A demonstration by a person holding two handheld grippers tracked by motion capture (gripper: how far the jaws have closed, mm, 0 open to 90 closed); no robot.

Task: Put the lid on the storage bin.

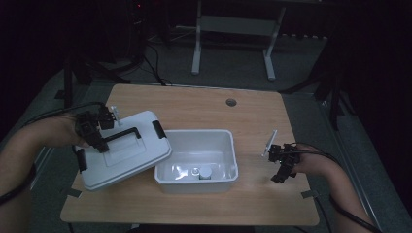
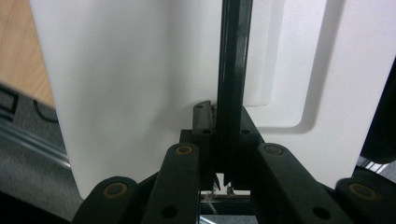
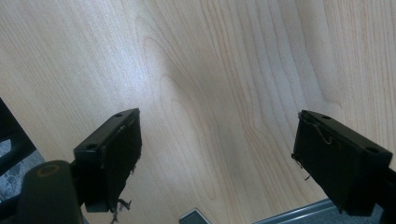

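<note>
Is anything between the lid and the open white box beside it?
Nothing visible. The lid, held by its black handle in the left tongs, overlaps the box's left rim. Small things lie in the box, below its rim.

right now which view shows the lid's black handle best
The high view: the whole handle shows across the white lid, with the left gripper shut on its end. The left gripper view shows a close strip of it between the fingers. The right gripper view shows bare table.
</note>
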